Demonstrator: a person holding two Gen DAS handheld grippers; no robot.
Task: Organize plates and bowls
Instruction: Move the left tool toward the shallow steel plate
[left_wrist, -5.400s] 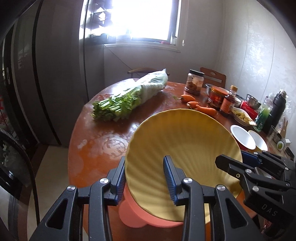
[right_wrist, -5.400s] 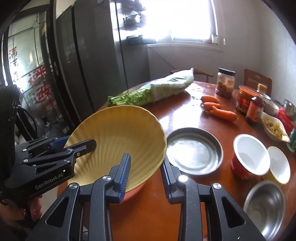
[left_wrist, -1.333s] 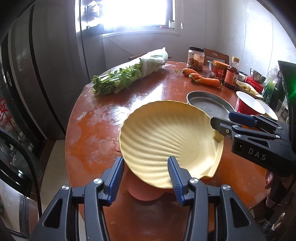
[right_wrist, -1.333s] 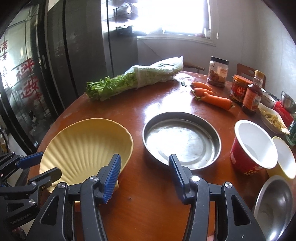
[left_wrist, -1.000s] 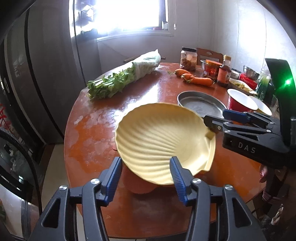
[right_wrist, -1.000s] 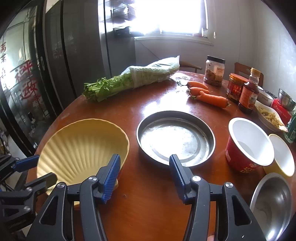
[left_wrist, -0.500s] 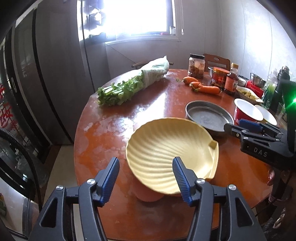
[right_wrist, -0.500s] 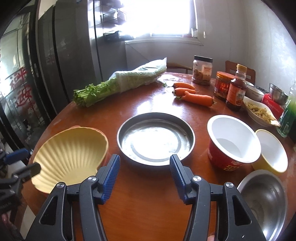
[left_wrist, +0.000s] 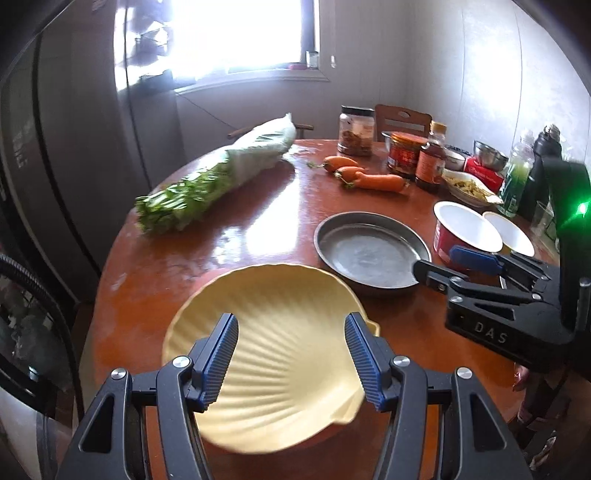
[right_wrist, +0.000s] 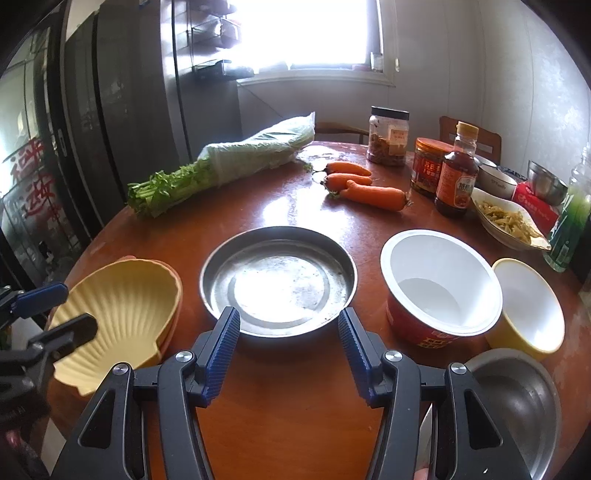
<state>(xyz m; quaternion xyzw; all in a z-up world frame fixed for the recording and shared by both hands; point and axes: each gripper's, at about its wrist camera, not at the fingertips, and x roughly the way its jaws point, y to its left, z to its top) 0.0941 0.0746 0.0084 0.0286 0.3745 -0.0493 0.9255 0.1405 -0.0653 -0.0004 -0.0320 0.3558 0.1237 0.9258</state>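
A yellow shell-shaped plate (left_wrist: 280, 332) rests on an orange dish at the near left of the round table; it also shows in the right wrist view (right_wrist: 122, 306). My left gripper (left_wrist: 291, 358) is open and empty just above its near part. A round metal plate (right_wrist: 279, 280) lies mid-table, also in the left wrist view (left_wrist: 369, 251). My right gripper (right_wrist: 290, 350) is open and empty in front of its near rim. A red cup with white inside (right_wrist: 439, 284), a small yellow bowl (right_wrist: 528, 306) and a steel bowl (right_wrist: 517, 406) stand to the right.
Bagged greens (right_wrist: 229, 162) lie at the far left, carrots (right_wrist: 362, 184) behind the metal plate. Jars and a sauce bottle (right_wrist: 456, 173), a dish of food (right_wrist: 506, 218) and bottles stand at the back right. The orange dish's rim (right_wrist: 176, 291) shows under the yellow plate.
The yellow plate was lowered onto the orange dish and let go by both grippers. The left gripper pulled back slightly. The right gripper moved right to face the metal plate.
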